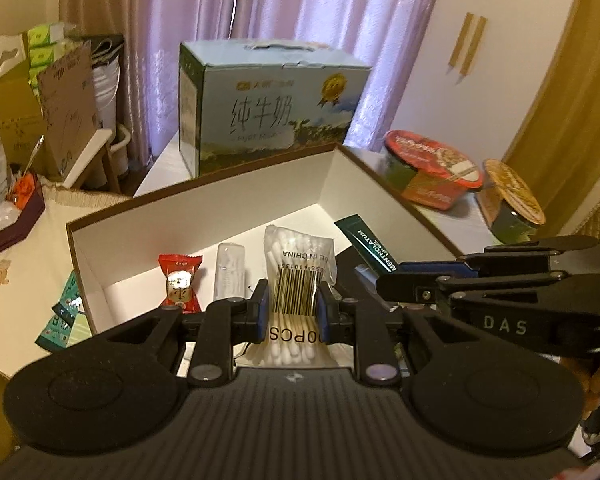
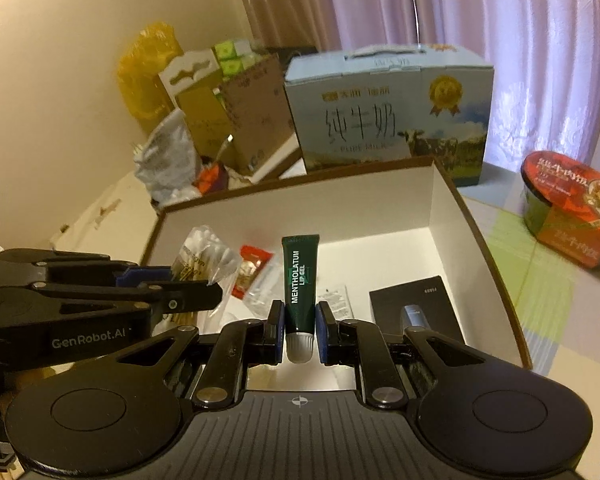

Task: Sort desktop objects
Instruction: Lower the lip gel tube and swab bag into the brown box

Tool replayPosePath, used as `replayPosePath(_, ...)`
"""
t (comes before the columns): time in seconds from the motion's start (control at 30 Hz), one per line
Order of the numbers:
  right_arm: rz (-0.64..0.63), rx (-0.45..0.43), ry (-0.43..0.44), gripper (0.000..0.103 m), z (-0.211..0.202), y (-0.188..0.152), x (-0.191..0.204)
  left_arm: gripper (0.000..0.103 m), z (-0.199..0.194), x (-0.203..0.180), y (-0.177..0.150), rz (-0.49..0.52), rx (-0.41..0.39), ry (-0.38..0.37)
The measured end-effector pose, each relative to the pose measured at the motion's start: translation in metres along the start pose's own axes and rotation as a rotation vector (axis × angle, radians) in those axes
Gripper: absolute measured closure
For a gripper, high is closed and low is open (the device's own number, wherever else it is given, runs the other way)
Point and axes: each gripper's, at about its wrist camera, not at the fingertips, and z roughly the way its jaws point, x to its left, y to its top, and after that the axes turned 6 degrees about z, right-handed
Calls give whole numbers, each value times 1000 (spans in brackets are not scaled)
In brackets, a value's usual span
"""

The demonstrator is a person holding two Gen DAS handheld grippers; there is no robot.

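An open white-lined box (image 1: pixel 204 216) (image 2: pixel 440 208) stands in front of both grippers. My left gripper (image 1: pixel 293 306) is shut on a clear bag of cotton swabs (image 1: pixel 298 264) and holds it over the box; the bag also shows in the right wrist view (image 2: pixel 204 252). My right gripper (image 2: pixel 298 326) is shut on a dark green Mentholatum lip gel tube (image 2: pixel 300 280), also over the box, and the tube shows in the left wrist view (image 1: pixel 370 246). In the box lie a red candy packet (image 1: pixel 180 282) (image 2: pixel 252 264), a clear small tube (image 1: pixel 230 270) and a black card (image 2: pixel 416 304).
A blue milk carton box (image 1: pixel 272 104) (image 2: pixel 388 112) stands behind the open box. A red instant noodle bowl (image 1: pixel 432 168) (image 2: pixel 572 208) and a second cup (image 1: pixel 512 200) sit at the right. Teal packets (image 1: pixel 64 316) lie left of the box. Cardboard boxes and bags (image 2: pixel 204 120) crowd the far left.
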Motion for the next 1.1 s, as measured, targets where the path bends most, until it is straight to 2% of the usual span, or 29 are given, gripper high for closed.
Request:
replayPosePath(0.33, -24, 87, -29, 90, 36, 2, -9, 84, 36, 21, -6, -75, 95, -6)
replayPosePath(0.53, -25, 152, -47, 90, 60, 2, -17, 84, 61, 27, -10, -136, 154, -52)
replayPosePath(0.77, -40, 206, -67, 90, 76, 0, -22, 84, 90, 28, -14, -192, 223, -68)
replayPosePath(0.97, -41, 219, -74, 90, 83, 2, -26, 83, 104, 29, -14, -209, 232, -42)
replayPosePath(1.1, -46, 227, -72, 90, 86, 1, -27, 78, 103, 30, -13, -193, 223, -32)
